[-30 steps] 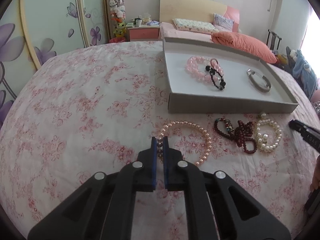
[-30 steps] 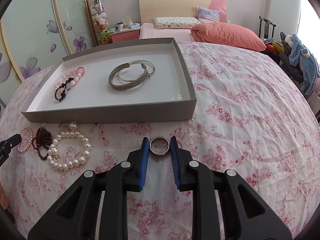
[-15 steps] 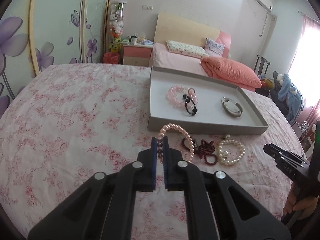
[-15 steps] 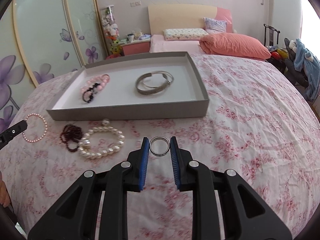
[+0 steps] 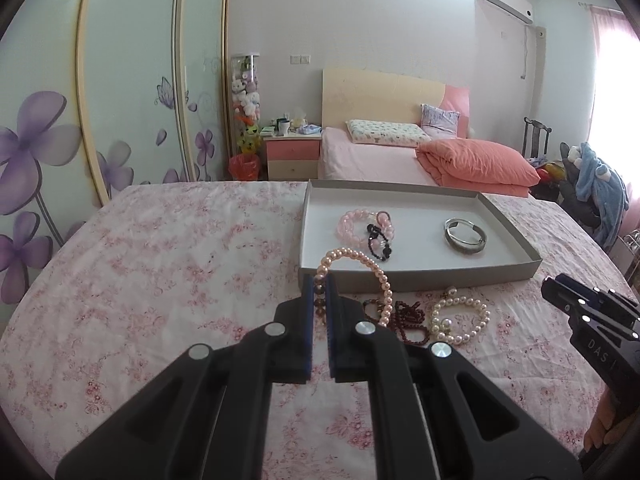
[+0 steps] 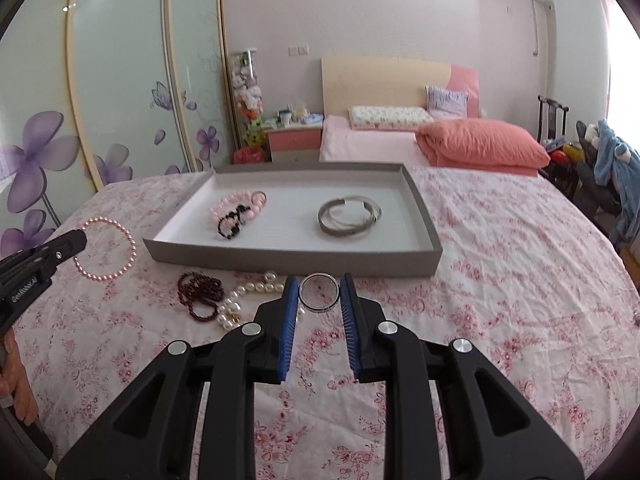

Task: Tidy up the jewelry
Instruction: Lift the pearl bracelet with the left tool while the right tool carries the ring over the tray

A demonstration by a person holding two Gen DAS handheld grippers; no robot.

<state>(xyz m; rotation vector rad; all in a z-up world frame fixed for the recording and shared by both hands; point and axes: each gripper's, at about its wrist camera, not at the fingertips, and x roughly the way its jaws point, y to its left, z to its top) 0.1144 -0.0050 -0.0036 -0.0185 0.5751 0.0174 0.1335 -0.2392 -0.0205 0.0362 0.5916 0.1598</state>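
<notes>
Pink pearl bracelet (image 5: 362, 270) hangs pinched off the bedspread at 9 o'clock of the grey tray (image 6: 424, 216), which holds pink-and-black beads (image 6: 238, 212) and silver bangles (image 6: 348, 216), with a silver ring (image 6: 319, 293), garnet strand (image 6: 200, 294) and white pearls (image 6: 244, 300) at its 6 o'clock.

A worktop draped in a pink-flowered white cloth (image 6: 500, 264) carries a shallow grey cardboard tray (image 6: 296, 258) at about twelve o'clock. Just in front of it, at ten o'clock, lie a dark red bead strand (image 6: 200, 292) and, touching it, a white pearl bracelet (image 6: 240, 300).
</notes>
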